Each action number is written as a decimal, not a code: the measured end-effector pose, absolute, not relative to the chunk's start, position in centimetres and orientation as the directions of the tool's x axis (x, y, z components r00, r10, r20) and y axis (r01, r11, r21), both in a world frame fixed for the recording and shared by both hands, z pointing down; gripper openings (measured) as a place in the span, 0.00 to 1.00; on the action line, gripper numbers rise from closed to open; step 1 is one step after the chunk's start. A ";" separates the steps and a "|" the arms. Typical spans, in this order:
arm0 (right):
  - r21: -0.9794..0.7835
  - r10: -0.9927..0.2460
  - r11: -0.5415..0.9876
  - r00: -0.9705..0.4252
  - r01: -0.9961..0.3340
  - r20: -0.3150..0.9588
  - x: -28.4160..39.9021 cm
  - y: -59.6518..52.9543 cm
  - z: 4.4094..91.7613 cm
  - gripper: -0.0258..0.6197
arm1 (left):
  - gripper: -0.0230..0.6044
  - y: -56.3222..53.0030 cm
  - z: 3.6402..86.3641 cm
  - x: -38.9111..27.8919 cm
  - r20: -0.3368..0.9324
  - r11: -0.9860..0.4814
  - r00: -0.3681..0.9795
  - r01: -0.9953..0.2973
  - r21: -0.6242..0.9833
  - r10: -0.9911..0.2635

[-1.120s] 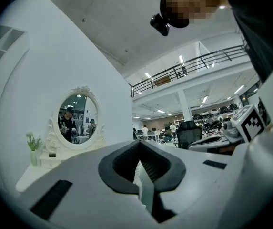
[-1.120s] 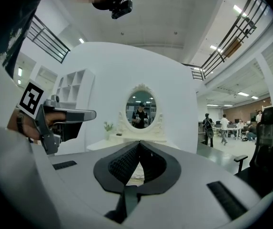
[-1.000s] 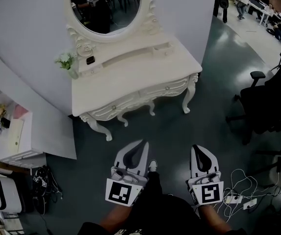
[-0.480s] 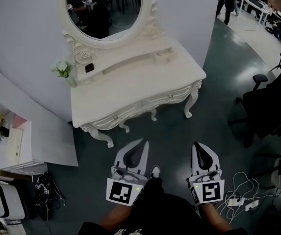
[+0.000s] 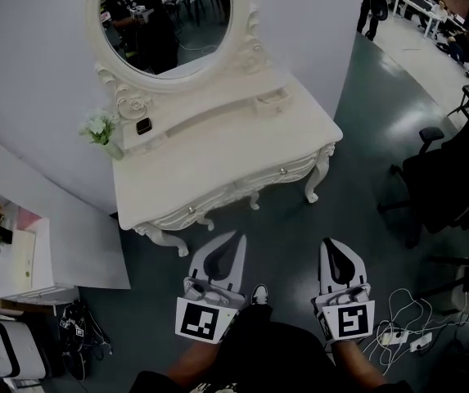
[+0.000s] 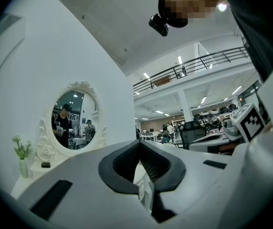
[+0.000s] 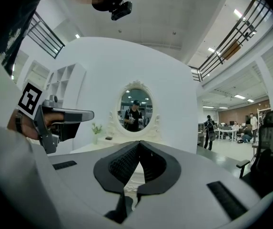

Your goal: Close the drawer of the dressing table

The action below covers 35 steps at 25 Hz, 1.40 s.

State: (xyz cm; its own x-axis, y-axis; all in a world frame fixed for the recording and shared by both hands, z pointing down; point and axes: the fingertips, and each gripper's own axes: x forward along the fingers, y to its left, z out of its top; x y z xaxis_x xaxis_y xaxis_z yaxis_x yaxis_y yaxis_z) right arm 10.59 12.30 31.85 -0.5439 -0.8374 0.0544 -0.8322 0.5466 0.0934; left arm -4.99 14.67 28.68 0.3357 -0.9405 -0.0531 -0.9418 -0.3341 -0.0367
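Dressing table (image 5: 218, 150) stands ahead against the wall, below its oval mirror (image 5: 164, 15) and well apart from both tools. Left gripper (image 5: 236, 237) and right gripper (image 5: 333, 242) are both closed up and hold nothing, which suits pushing. The small shelf drawer (image 5: 272, 98) seems to stick out. Approach it squarely and press its face straight in.

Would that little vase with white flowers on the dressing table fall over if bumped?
Probably. The vase looks slim, with flowers sticking up above it, so a bump would likely tip it. It stands at the dressing table's back left corner, so it might fall off. If it's glass, it could break.
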 end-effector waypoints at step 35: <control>0.123 -0.884 0.468 -0.465 -0.875 0.056 7.3 5.4 31.9 0.04 | 0.04 6.6 29.1 -8.6 -0.066 -0.411 0.412 -0.911 -0.026 -0.909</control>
State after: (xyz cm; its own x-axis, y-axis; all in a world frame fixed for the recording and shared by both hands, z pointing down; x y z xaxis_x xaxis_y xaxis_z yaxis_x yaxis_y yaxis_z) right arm 7.29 5.40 31.86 -0.4648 -0.8836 0.0563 -0.8751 0.4682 0.1226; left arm -8.64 6.62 29.06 0.4116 -0.9089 -0.0661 -0.9113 -0.4108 -0.0258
